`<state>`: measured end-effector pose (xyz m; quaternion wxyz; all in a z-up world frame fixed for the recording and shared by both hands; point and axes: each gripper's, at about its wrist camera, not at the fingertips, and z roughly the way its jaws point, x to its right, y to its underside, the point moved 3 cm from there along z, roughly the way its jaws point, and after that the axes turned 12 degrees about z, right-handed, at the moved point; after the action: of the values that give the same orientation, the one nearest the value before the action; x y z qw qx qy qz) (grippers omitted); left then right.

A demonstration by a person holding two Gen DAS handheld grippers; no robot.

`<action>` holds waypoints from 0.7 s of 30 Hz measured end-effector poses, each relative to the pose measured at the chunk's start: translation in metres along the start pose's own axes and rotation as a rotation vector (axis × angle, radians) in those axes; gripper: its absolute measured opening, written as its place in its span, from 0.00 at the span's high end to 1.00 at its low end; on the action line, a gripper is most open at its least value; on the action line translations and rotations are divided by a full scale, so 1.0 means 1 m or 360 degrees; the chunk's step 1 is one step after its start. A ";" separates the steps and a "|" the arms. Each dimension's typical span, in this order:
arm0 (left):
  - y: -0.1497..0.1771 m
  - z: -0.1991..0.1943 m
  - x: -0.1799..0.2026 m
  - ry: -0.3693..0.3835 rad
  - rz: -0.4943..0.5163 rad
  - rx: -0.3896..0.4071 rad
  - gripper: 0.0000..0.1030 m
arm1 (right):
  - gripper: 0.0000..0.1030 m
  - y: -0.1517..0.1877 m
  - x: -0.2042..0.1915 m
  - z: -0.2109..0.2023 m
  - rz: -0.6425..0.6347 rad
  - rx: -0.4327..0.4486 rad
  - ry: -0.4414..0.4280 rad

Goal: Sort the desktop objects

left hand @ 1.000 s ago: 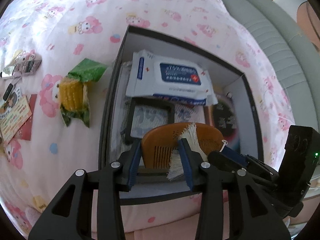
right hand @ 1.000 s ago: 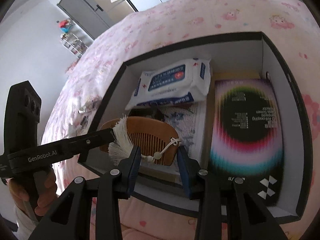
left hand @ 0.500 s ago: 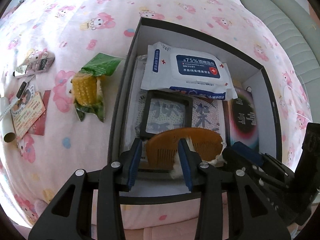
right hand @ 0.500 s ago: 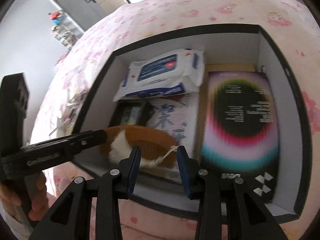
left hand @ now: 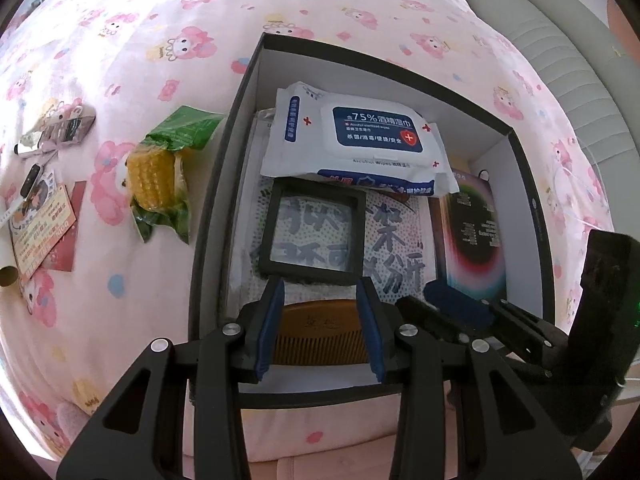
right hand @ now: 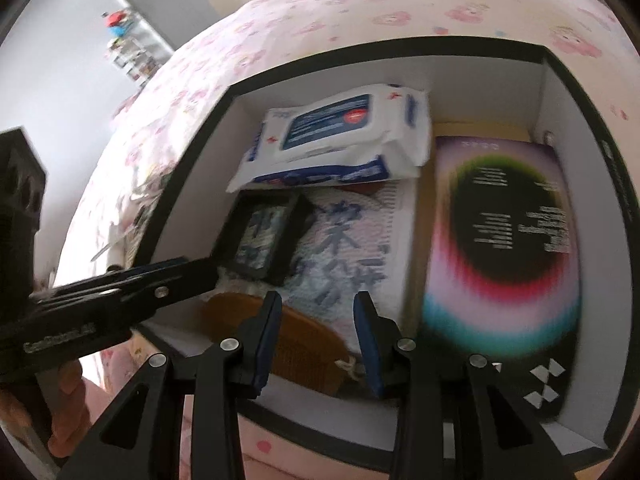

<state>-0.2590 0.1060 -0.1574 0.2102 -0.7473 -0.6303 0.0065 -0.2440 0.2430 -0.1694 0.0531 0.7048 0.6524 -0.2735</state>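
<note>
Nearest in the left wrist view: left tool (left hand: 320, 286), fingers set partway apart, with the wooden comb (left hand: 320, 328) filling the gap between the blue pads. Cannot tell whether the pads press on it. Just to its right, right tool (right hand: 317, 298), fingers likewise apart and pinching nothing. The comb runs behind its left finger and ends inside the gap, with a knotted cord at that end. Comb lying flat at the near end of the black-rimmed box (left hand: 212, 216). Just beyond it, a square black frame (left hand: 268, 236) resting on a white sheet printed with large grey characters (left hand: 396, 248). To the right of that, a colourful booklet (right hand: 500, 240) along the box's right wall. At the far end, a white pack of wipes (left hand: 368, 132), overlapping the frame's far edge. Outside the box, to the left on the pink patterned bedsheet (left hand: 160, 40): a corn packet (left hand: 156, 172) just beside the wall, and cards (left hand: 40, 220) further left.
</note>
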 end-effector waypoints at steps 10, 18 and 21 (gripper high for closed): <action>-0.001 -0.003 0.004 0.0025 0.0018 0.0083 0.64 | 0.68 -0.004 0.004 -0.009 0.0004 0.0134 0.0152; -0.007 -0.042 0.010 -0.0030 0.0098 0.0390 0.63 | 0.68 -0.002 -0.014 -0.039 -0.0078 0.0356 0.0167; -0.011 -0.066 0.011 -0.0091 0.0138 0.0536 0.55 | 0.66 -0.003 -0.026 -0.054 -0.0106 0.0465 0.0206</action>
<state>-0.2493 0.0977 -0.0912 0.3140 -0.7275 -0.5933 0.1423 -0.2292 0.2436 -0.1112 -0.1012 0.6992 0.6308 -0.3210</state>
